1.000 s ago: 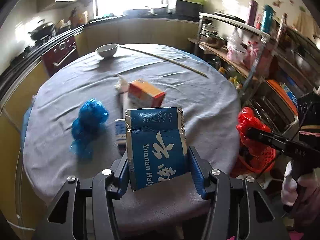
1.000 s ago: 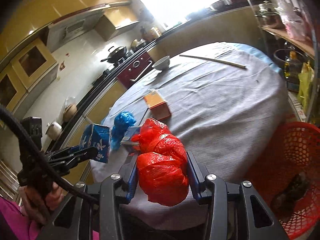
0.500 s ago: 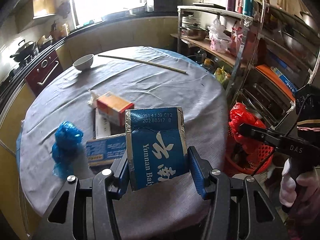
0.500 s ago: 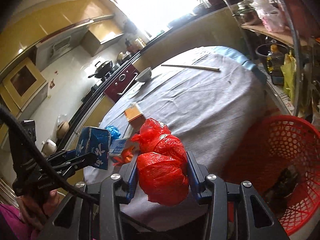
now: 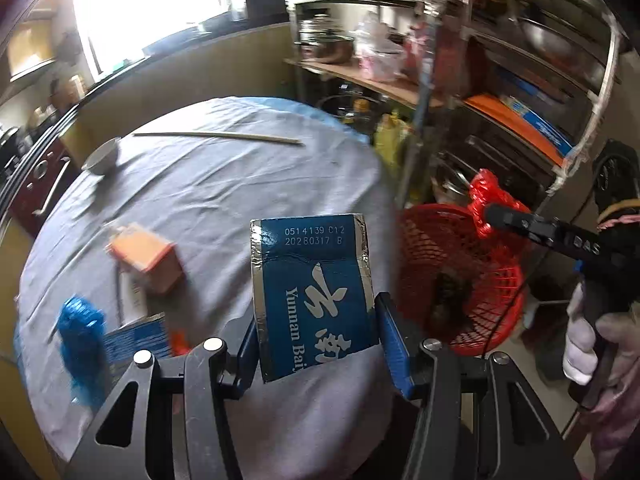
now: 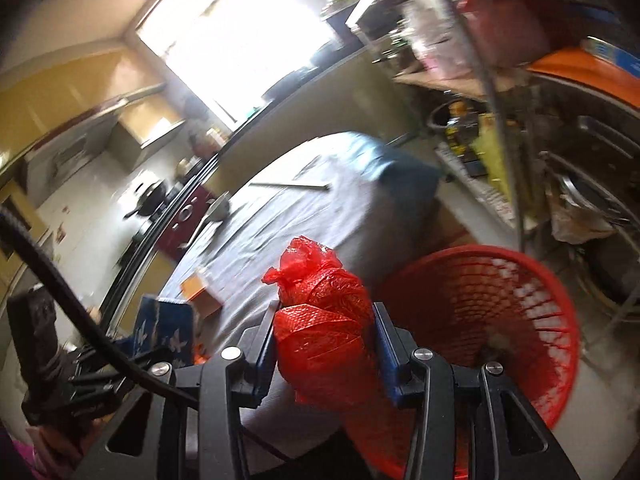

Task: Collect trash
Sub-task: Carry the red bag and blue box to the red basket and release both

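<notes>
The blue carton (image 5: 316,296) is sitting upright between the blue pads of the left gripper (image 5: 316,340), which is clamping it on both sides; white lettering and a printed code are facing the camera, and the carton is hanging above the near edge of the round table (image 5: 224,200). The red plastic bag (image 6: 324,320) is being pinched in the same manner by the right gripper (image 6: 326,344), its knotted top sticking up past the fingertips. Seen from the left wrist, that bag is showing just above the rim of the red mesh basket (image 5: 460,280), which is standing on the floor beside the table and is holding some dark material at its bottom. A gloved hand (image 5: 588,340) is gripping the right tool's handle. On the grey tablecloth, an orange box (image 5: 146,256), a crumpled blue bag (image 5: 80,328) and a flat blue packet (image 5: 136,340) are lying near the left edge; a white bowl (image 5: 102,156) and a long thin stick (image 5: 216,136) are resting at the far side. Cluttered metal shelving (image 5: 520,80) is standing behind the basket.
</notes>
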Motion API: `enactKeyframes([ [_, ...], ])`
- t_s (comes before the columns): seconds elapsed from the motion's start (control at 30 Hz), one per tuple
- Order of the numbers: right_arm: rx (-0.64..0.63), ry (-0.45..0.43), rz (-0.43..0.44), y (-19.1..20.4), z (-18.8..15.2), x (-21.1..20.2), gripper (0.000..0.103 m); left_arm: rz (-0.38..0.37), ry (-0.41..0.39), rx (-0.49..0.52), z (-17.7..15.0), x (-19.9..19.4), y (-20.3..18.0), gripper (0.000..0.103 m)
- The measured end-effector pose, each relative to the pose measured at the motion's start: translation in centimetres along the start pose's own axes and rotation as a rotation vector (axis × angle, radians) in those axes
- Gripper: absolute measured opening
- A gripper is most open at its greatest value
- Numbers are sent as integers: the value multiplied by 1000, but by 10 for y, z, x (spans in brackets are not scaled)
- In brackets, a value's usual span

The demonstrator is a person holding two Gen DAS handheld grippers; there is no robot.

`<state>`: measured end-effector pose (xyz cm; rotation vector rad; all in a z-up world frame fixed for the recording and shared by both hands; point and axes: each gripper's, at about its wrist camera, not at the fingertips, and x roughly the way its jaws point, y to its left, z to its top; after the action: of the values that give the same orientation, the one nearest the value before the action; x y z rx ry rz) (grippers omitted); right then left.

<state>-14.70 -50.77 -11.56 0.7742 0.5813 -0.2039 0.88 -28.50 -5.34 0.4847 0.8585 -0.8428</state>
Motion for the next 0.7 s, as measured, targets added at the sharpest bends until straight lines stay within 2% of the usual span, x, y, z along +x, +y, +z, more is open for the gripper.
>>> enactKeyframes([
  [0.17,86,-42,-85,-39,7,-15,46,-60,15,55,10,14,-29,56],
  [0.33,173,-44,-151,-75,7,-22,48,-122,33,105,17,30,-60,56],
  [0.47,232,-18,-146,-92,0,-16,49,-175,51,102,27,49,-75,57],
  [0.57,267,21,-125,-98,-4,-7,52,-200,68,89,32,60,-79,64],
  [0.7,276,23,-98,-101,-5,-6,56,-192,74,71,32,64,-74,65],
])
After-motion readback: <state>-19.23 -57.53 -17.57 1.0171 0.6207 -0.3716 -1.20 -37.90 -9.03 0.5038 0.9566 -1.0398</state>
